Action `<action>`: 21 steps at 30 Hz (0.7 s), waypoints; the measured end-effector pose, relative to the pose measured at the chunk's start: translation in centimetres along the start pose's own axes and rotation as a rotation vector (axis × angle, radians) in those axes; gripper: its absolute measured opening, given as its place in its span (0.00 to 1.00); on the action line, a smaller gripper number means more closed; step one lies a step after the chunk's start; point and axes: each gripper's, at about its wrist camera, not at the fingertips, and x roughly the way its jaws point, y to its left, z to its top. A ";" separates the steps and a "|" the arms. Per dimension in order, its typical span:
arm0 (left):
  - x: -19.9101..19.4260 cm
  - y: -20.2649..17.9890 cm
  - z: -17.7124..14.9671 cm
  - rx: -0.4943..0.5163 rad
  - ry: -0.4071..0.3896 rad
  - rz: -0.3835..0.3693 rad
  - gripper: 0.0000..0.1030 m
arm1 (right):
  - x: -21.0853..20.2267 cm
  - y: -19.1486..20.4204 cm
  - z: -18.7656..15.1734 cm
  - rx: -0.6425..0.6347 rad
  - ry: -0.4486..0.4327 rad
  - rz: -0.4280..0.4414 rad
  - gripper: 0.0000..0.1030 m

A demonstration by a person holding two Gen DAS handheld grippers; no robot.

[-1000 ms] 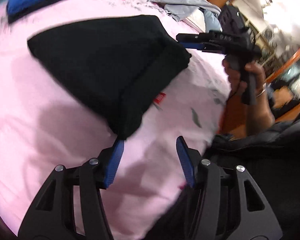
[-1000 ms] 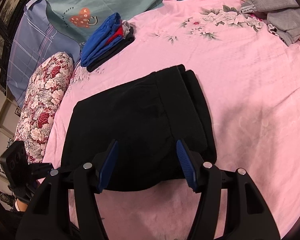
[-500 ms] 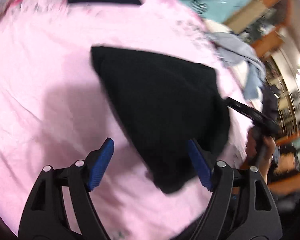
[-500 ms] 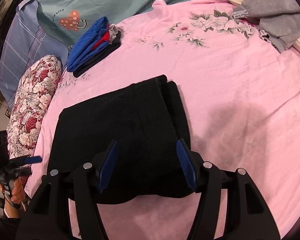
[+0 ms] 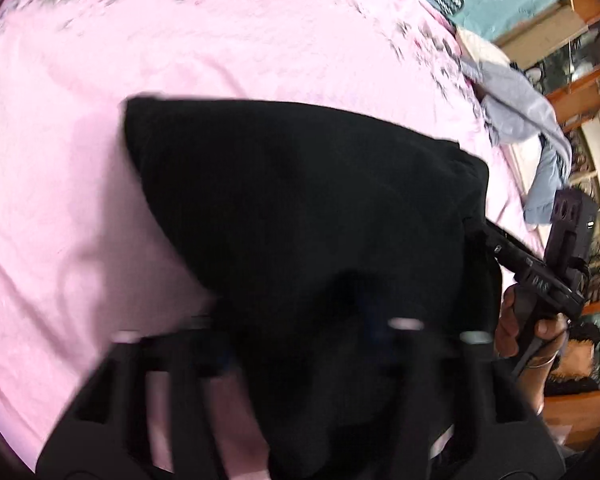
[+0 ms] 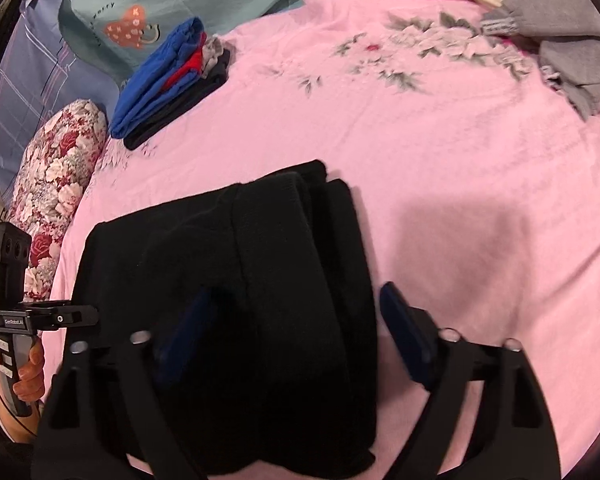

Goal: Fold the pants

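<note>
A: Starting nearest: left tongs [image 5: 296,332] closing, with a thick fold of the black pants [image 5: 300,200] between the pads. Too blurred to tell whether already biting.

B: Any danger there?

A: Probably catching only the top layer, or too thick a wad. Either way an uneven lift, the lower layers slipping out and the fold falling open. Might also pinch the pink sheet of the bed [image 6: 460,168] along with the cloth and drag it up.

B: And on the other side?

A: Right tongs [image 6: 296,320] opening, wide apart, clamped on nothing. Straddling the near right edge of the pants: one pad over the cloth, the other just beside the edge, above bare sheet. Risky to pull with the left alone while standing this slack. Likely sagging and twisting on the right side, skewing the bundle.

B: Then where, relative to both?

A: Directly beneath and ahead of both tongs, lying flat on the bed as a layered bundle, reaching away from the pads. Left tongs at the near left corner, right tongs at the near right.

B: Anything beyond?

A: Well apart, far ahead and to the left of the right tongs, a folded stack [image 6: 168,80] of blue and dark clothes. Far ahead to the right, a crumpled grey garment [image 6: 560,40]. Clear of the work.
</note>
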 end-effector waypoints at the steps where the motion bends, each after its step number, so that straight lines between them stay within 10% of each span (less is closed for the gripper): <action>1: 0.0 -0.3 0.0 0.013 -0.010 0.012 0.21 | 0.3 1.0 0.0 -0.053 0.011 -0.004 0.83; 6: -2.6 -1.5 0.3 0.078 -0.111 0.043 0.13 | 0.0 2.5 0.0 -0.106 0.015 0.044 0.32; 17: -10.2 2.5 9.0 0.011 -0.362 0.070 0.14 | -1.8 9.7 8.6 -0.227 -0.242 0.090 0.29; 21: -5.6 7.4 10.9 -0.110 -0.295 0.254 0.35 | 5.1 7.8 12.4 -0.123 -0.160 0.059 0.46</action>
